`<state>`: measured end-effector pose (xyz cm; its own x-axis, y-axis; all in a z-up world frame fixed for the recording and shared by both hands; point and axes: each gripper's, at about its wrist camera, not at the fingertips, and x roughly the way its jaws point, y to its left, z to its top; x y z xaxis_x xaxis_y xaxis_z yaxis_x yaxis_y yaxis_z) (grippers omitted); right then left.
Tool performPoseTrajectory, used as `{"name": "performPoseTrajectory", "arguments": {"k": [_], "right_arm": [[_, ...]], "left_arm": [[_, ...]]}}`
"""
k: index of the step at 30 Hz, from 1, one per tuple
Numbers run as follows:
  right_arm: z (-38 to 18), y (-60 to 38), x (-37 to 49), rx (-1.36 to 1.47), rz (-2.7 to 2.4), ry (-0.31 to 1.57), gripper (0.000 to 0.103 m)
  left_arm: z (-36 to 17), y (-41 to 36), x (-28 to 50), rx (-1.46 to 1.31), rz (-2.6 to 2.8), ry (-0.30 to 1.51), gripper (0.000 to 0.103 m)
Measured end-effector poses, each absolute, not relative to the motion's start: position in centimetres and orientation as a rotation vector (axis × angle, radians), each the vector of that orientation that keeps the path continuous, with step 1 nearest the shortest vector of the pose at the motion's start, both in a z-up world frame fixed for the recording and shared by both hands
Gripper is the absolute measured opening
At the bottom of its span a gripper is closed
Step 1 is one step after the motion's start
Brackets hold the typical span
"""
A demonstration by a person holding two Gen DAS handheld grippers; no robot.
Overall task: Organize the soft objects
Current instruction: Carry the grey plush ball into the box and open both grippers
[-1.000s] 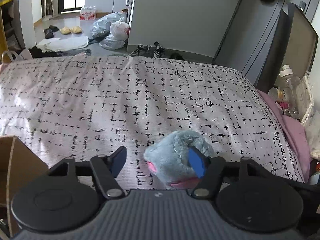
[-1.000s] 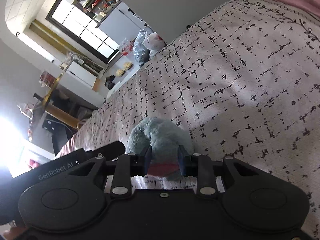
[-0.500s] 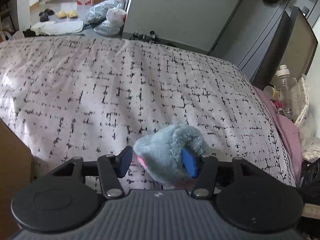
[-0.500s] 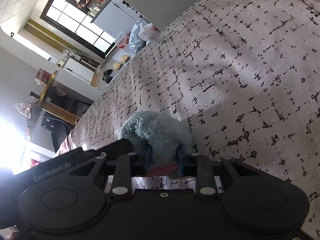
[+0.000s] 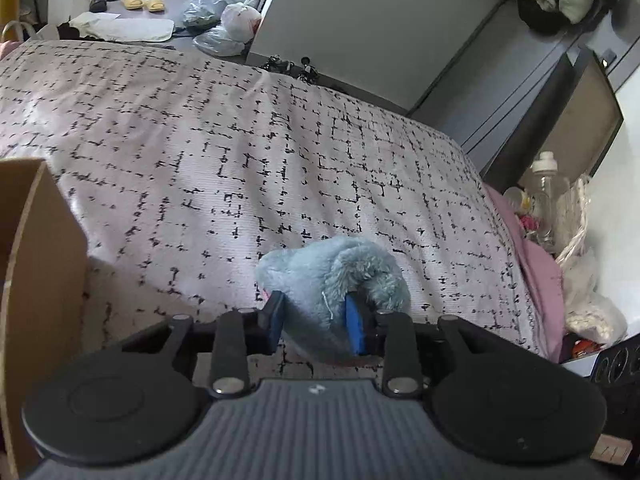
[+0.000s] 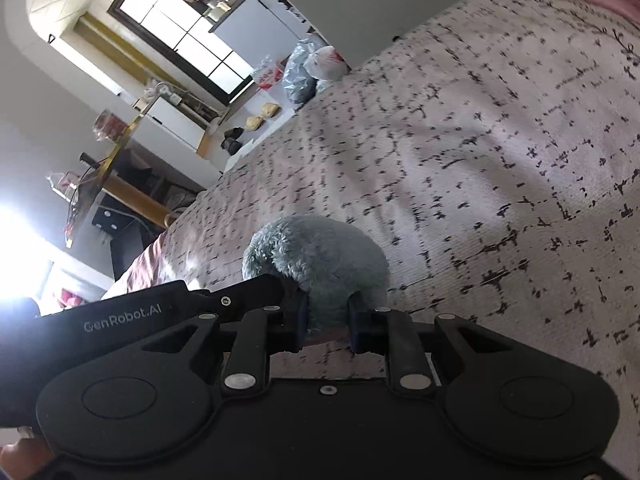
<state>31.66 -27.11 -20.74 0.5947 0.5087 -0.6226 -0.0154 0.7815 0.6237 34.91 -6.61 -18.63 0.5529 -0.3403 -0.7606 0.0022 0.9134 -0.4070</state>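
A fluffy grey-blue plush toy (image 5: 332,280) with a bit of pink at its left edge is held just above the patterned bedspread (image 5: 240,152). My left gripper (image 5: 316,320) is shut on it, blue pads pressed into the fur. My right gripper (image 6: 326,320) is also shut on the same toy (image 6: 320,256), from another side. The left gripper's black body (image 6: 160,308) shows beside the toy in the right wrist view.
A cardboard box (image 5: 36,264) stands at the left by the bed's near edge. A bottle (image 5: 546,188) and a basket (image 5: 576,216) sit past the bed's right side. Bags (image 5: 224,20) and slippers (image 5: 144,2) lie on the far floor.
My left gripper's jaws have closed in on the plush toy, from wide apart to pressed into it. The right gripper stays shut on it. Both views have shifted, and the box edge shows again.
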Motion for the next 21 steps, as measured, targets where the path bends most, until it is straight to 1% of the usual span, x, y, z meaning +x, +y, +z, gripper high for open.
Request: {"name": "performPoseTrajectory", "arguments": {"k": [3, 6, 13, 21], "right_arm": [[-19.6, -26.5, 30.8, 0.597, 0.331, 0.879, 0.020], [-18.6, -25.9, 30.2, 0.583, 0.331, 0.864, 0.020], [-16.4, -24.5, 28.6, 0.592, 0.363, 0.848, 0.020], [-13.6, -21.8, 27.9, 0.534, 0.398, 0.806, 0.020]], "left_arm": [[-17.7, -6.1, 33.8, -0.400, -0.206, 0.960, 0.026], [-16.8, -5.5, 32.5, -0.403, -0.208, 0.936, 0.025], [-14.7, -3.1, 29.4, -0.458, -0.193, 0.889, 0.024], [-12.2, -0.3, 27.6, -0.519, -0.179, 0.825, 0.024]]}}
